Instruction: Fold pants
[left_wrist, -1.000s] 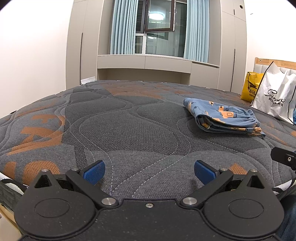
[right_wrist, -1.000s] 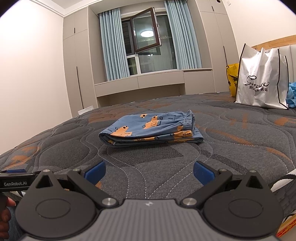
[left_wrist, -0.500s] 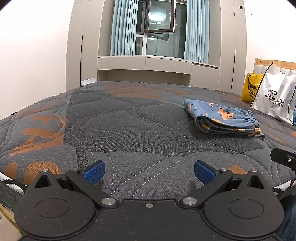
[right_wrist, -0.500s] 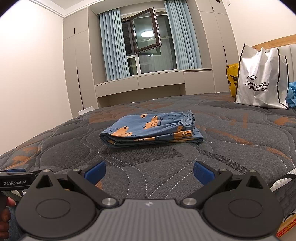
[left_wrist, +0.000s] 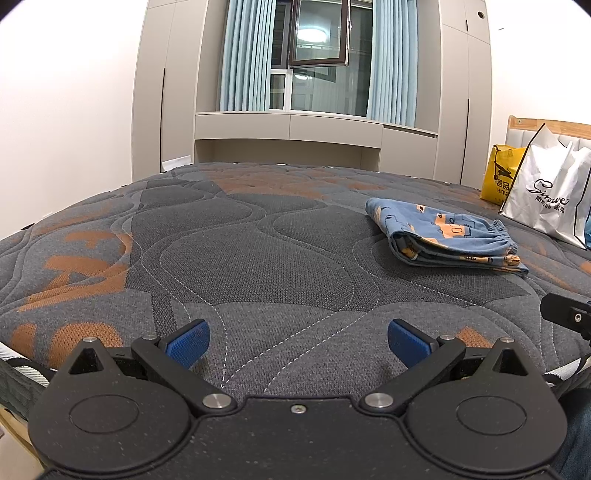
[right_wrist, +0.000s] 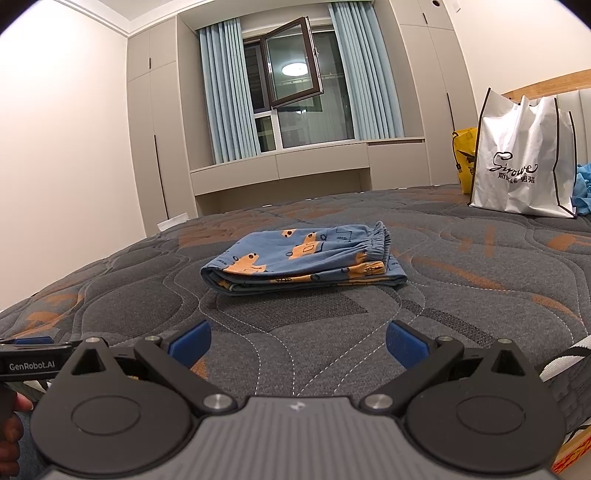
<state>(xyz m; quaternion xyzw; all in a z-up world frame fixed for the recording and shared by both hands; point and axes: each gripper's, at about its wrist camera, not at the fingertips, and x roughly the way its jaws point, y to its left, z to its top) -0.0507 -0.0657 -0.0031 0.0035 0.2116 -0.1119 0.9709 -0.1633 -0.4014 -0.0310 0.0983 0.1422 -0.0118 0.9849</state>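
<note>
Blue pants with orange prints (left_wrist: 443, 232) lie folded in a flat stack on the grey and orange quilted mattress (left_wrist: 258, 258). They also show in the right wrist view (right_wrist: 306, 258), straight ahead of my right gripper (right_wrist: 298, 341). That gripper is open and empty, held low near the mattress's front edge. My left gripper (left_wrist: 298, 341) is open and empty too, with the pants well ahead and to its right. Part of the right gripper (left_wrist: 569, 317) shows at the right edge of the left wrist view.
A white shopping bag (right_wrist: 524, 162) and a yellow bag (right_wrist: 463, 158) stand at the back right by the headboard, with blue cloth (right_wrist: 583, 192) beside them. Cabinets and a curtained window (right_wrist: 295, 96) are beyond the bed. The left gripper's side (right_wrist: 29, 363) is at the left.
Both grippers have shifted only slightly, the view tilting a little. The pants have not moved and both grippers stay open.
</note>
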